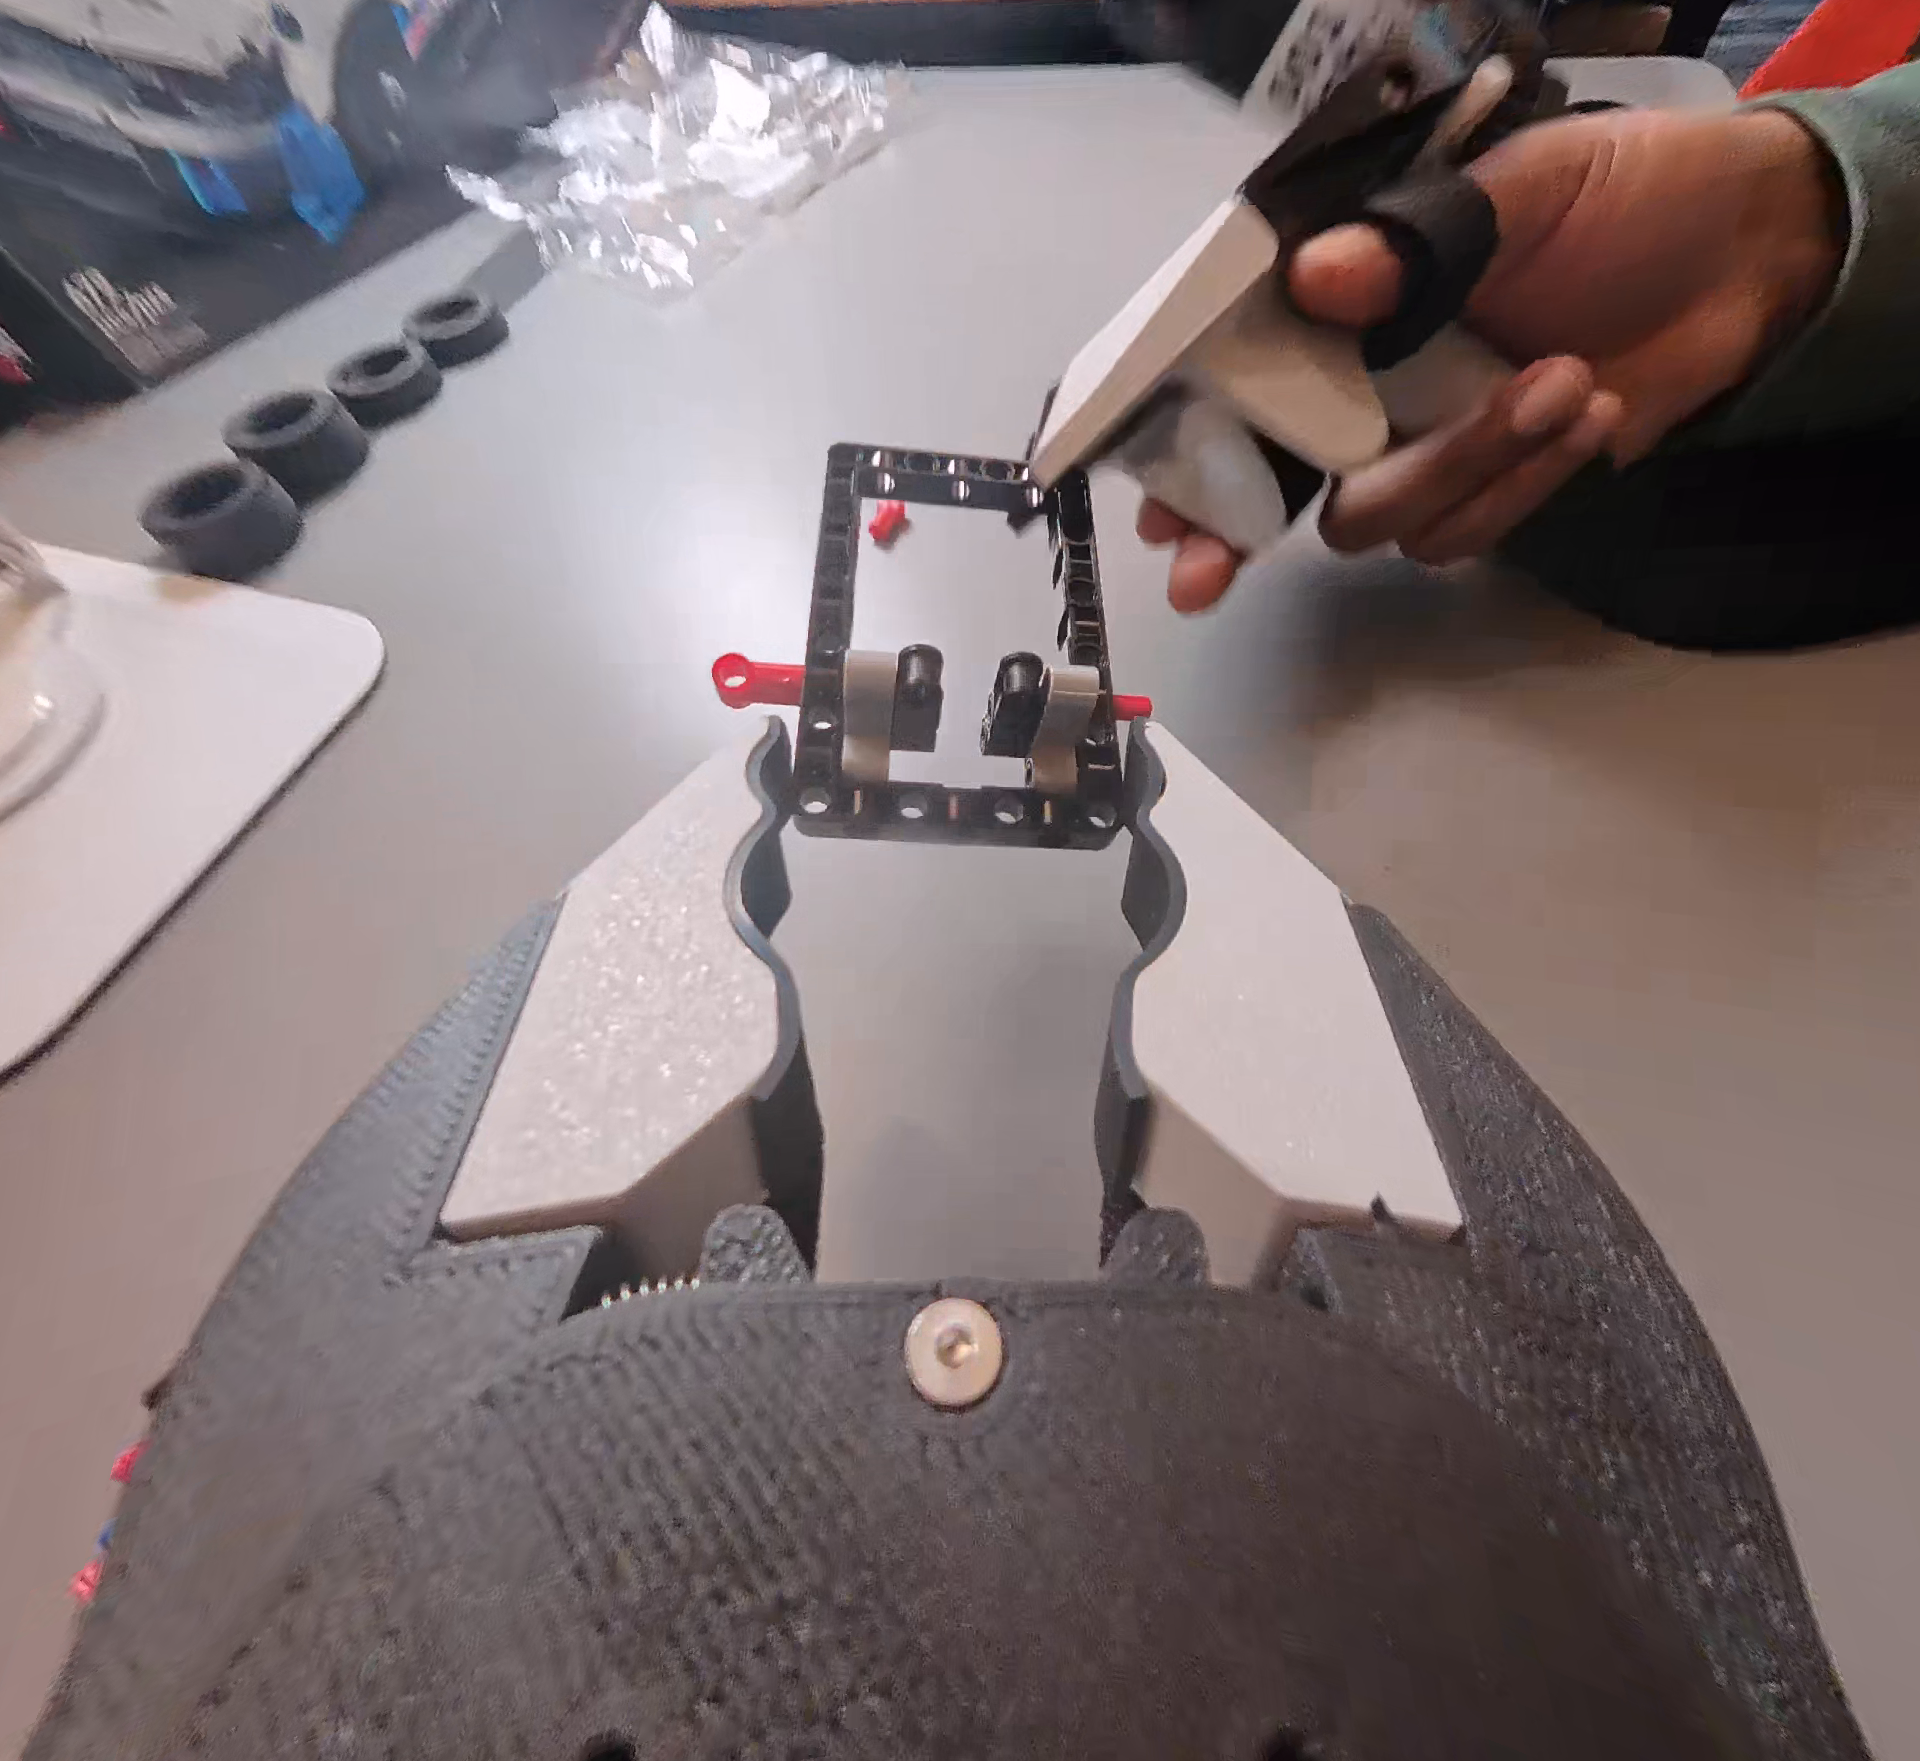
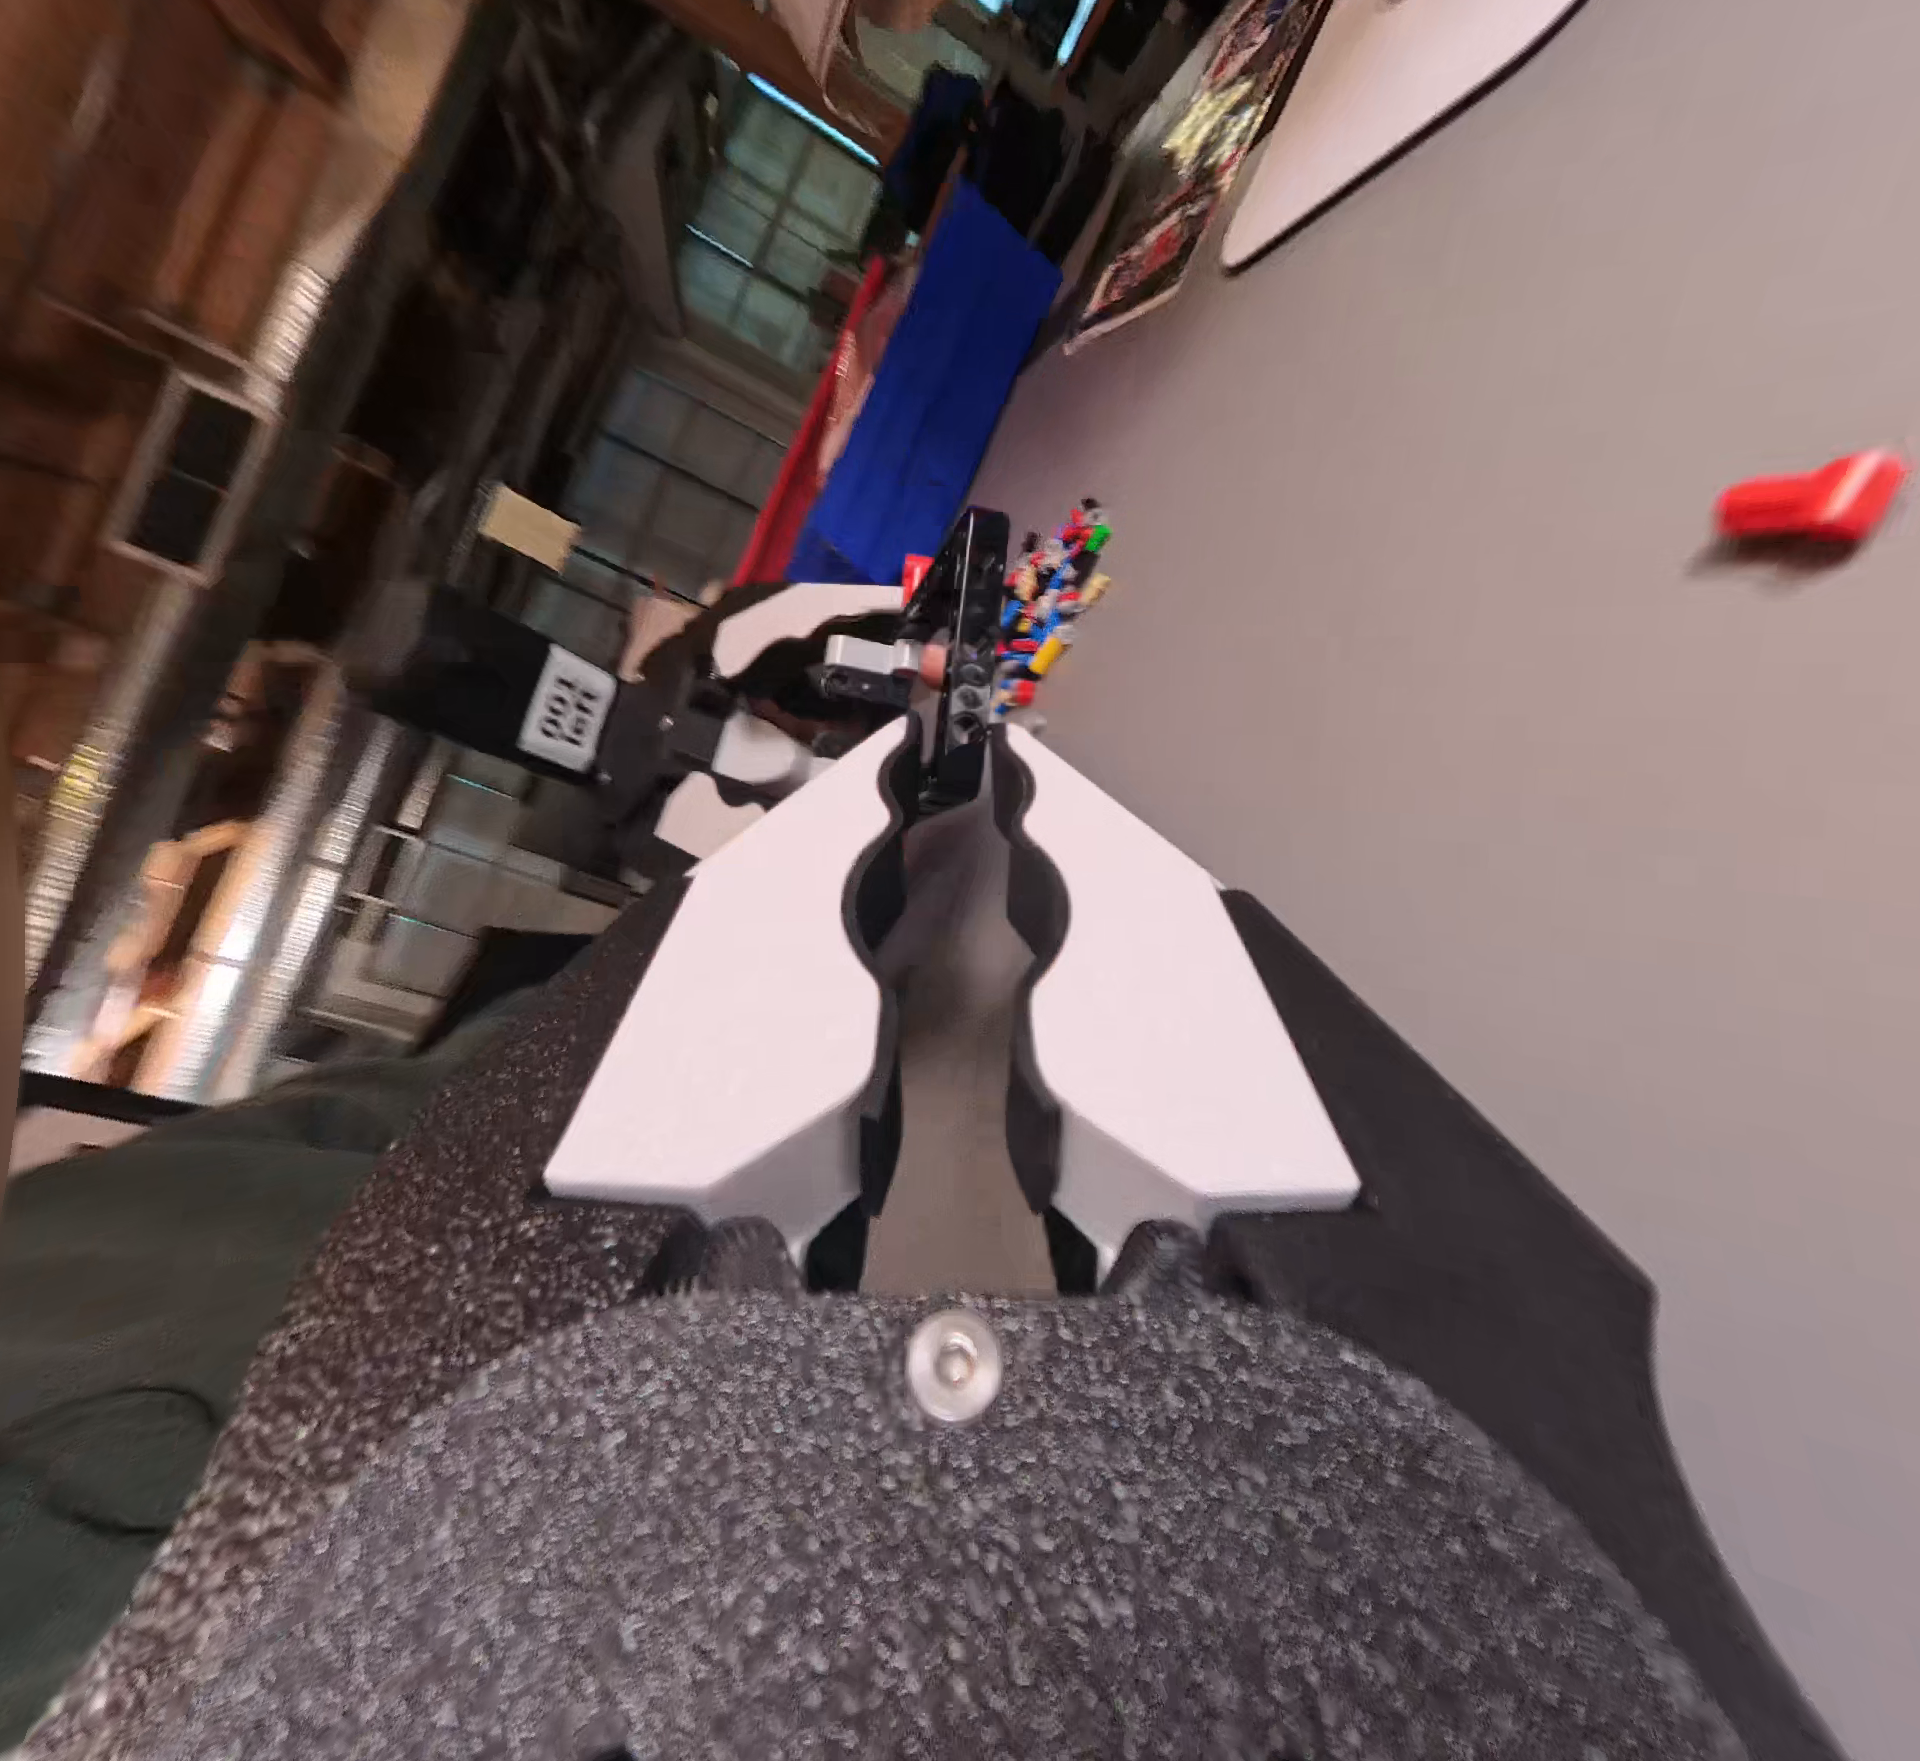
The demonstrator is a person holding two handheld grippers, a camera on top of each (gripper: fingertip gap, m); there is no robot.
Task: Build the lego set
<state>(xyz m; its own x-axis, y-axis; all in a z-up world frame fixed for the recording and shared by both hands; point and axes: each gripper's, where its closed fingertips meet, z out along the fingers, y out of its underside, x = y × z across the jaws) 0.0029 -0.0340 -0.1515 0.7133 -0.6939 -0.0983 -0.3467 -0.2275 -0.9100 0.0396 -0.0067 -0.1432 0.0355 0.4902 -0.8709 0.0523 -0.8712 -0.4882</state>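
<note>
Black frame (image 1: 956,631) between both hand-held grippers

In the left wrist view, the frame (image 1: 961,641) sits in the middle of the picture on the table (image 1: 1403,880), with the left gripper (image 1: 954,755) right below it and the right gripper (image 1: 1049,464) touching its upper right corner. Four tires (image 1: 312,433) line up at the left, with the mat (image 1: 177,776) below them. The box (image 1: 260,49) fills the upper left, and the plastic bag (image 1: 675,153) lies just right of it.
</note>
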